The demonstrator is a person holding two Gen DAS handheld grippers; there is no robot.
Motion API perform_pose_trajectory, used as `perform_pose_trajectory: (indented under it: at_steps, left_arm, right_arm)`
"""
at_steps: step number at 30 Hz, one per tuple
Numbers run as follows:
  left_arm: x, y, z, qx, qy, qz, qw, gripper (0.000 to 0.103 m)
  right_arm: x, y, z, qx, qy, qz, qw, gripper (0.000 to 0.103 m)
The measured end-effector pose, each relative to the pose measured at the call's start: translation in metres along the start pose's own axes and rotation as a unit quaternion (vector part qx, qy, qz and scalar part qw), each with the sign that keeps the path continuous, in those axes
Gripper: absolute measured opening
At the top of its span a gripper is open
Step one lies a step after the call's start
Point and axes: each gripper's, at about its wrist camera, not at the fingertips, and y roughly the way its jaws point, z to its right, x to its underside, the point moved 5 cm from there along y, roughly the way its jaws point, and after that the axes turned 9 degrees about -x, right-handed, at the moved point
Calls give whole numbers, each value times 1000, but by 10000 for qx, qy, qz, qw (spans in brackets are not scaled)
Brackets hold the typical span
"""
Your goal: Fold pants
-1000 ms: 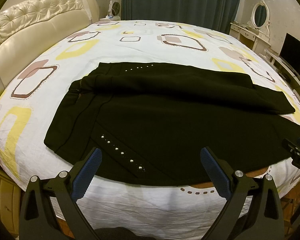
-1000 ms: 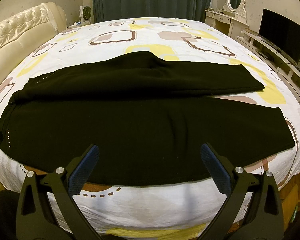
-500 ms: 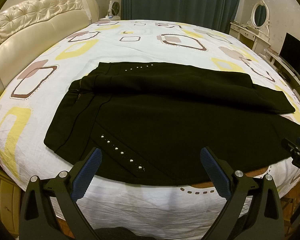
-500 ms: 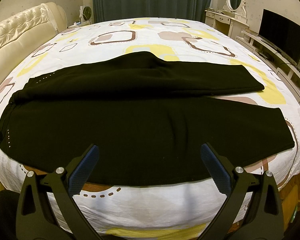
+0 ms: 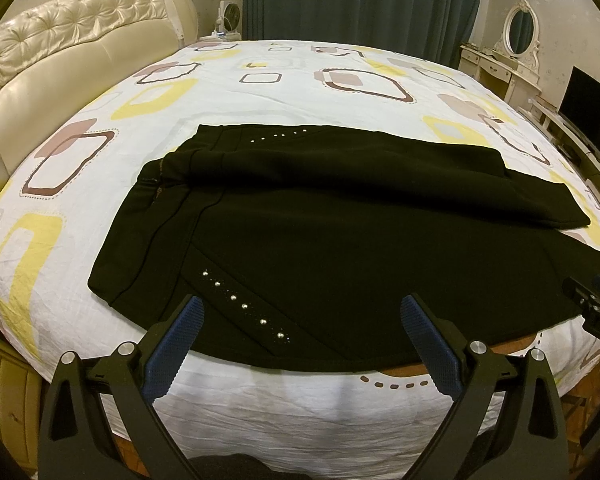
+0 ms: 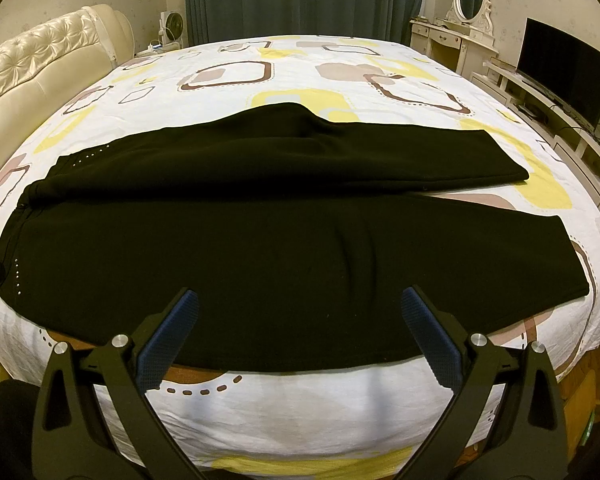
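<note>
Currently left gripper (image 5: 300, 328) and right gripper (image 6: 298, 324) both spread wide, holding nothing, poised at the near hem of the black studded fabric pants (image 6: 300, 240), which lie flat across the patterned white bedsheet (image 5: 260, 92). Judged: first fold pending; next, pinch the near edge. Waistband opening (image 5: 156, 184) shows only in the left view; leg cuffs (image 6: 572, 272) in the right.

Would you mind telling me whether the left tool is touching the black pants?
Cannot tell: in the left wrist view the open left tool overlaps the pants, contact unclear.
</note>
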Motion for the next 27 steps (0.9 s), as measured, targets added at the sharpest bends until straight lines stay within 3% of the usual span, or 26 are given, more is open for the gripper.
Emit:
perform_pose_trajectory:
  at_steps: [27]
  left_arm:
    - [0, 0, 0, 6, -7, -7, 10000, 98]
  right_arm:
    - [-2, -1, 0, 4, 1, -8, 10000, 101]
